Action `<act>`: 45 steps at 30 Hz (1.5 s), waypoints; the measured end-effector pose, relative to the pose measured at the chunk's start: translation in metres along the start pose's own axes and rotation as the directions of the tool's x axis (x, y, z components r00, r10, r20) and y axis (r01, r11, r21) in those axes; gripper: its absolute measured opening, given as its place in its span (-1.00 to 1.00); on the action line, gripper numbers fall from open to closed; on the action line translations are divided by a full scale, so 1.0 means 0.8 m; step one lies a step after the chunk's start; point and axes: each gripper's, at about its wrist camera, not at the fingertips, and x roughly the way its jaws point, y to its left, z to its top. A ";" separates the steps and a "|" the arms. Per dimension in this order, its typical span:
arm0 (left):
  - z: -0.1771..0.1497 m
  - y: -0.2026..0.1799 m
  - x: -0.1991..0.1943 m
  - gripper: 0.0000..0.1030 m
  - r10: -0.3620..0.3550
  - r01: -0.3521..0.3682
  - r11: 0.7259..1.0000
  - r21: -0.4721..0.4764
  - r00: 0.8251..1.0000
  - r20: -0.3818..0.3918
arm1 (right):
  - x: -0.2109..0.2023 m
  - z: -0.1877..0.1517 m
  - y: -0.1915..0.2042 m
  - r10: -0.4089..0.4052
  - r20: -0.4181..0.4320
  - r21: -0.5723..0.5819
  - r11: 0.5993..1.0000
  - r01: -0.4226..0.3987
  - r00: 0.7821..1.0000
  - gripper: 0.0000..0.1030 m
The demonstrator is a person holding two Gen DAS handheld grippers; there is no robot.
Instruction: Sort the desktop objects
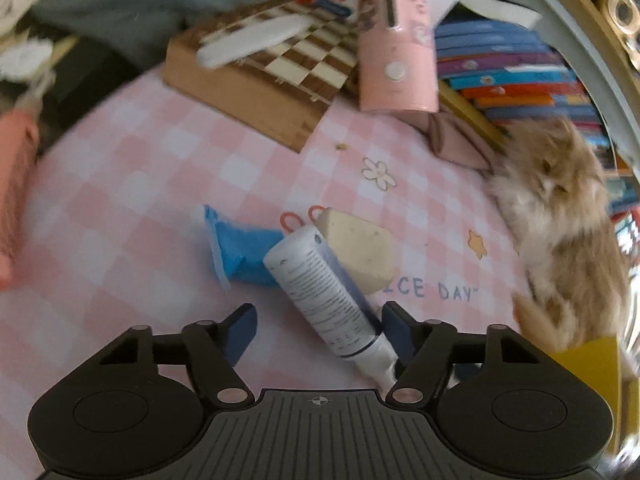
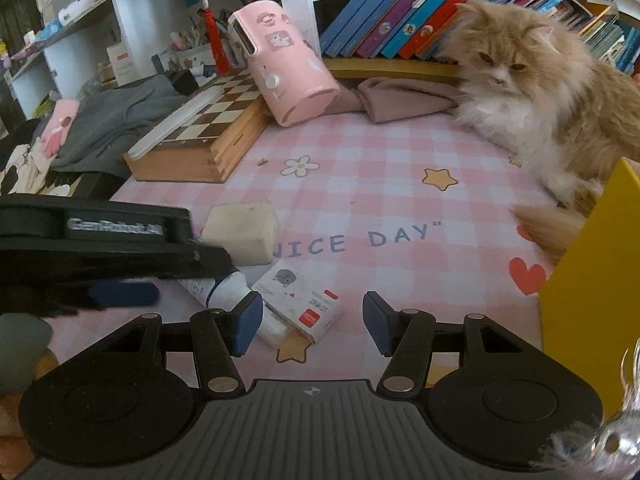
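A white and blue tube [image 1: 324,292] lies on the pink checked cloth, its cap end between my left gripper's [image 1: 318,332] open fingers, beside the right pad. A cream sponge block [image 1: 360,248] and a blue packet [image 1: 240,252] lie just beyond it. In the right wrist view the tube [image 2: 224,286] lies partly under the left gripper's body [image 2: 100,248], next to the sponge [image 2: 242,232]. A small white tissue pack [image 2: 300,300] lies between my right gripper's [image 2: 312,324] open fingers, near the left pad.
A fluffy ginger cat [image 2: 540,92] sits at the right by a yellow box [image 2: 592,276]. A wooden chessboard box [image 2: 200,132], a pink cylinder device [image 2: 284,76], a folded cloth [image 2: 400,98] and a row of books [image 2: 400,8] stand at the back.
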 end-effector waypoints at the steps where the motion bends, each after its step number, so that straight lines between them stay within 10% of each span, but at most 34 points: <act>1: 0.001 -0.002 0.001 0.24 0.010 -0.010 1.000 -0.004 1.000 0.006 | 0.002 0.001 0.000 0.004 -0.004 0.000 1.000 -0.004 1.000 0.05; 11: -0.001 0.012 -0.005 -0.39 0.012 -0.012 0.999 -0.041 1.000 -0.010 | 0.022 0.009 -0.009 0.028 -0.036 -0.008 1.000 -0.028 0.999 0.04; 21: -0.027 0.056 -0.043 -0.39 0.056 -0.055 0.998 0.027 0.998 -0.032 | 0.040 0.008 0.008 0.035 -0.050 -0.128 0.991 -0.041 0.998 0.05; 28: -0.041 0.046 -0.049 -0.39 0.015 -0.011 0.996 0.083 0.999 -0.044 | 0.033 0.000 0.011 0.003 -0.039 -0.200 0.980 -0.011 0.999 -0.44; 45: -0.066 0.056 -0.085 -0.39 -0.037 0.041 0.993 0.113 0.999 -0.033 | -0.005 -0.044 0.023 -0.056 -0.039 -0.231 0.972 0.045 0.998 -0.14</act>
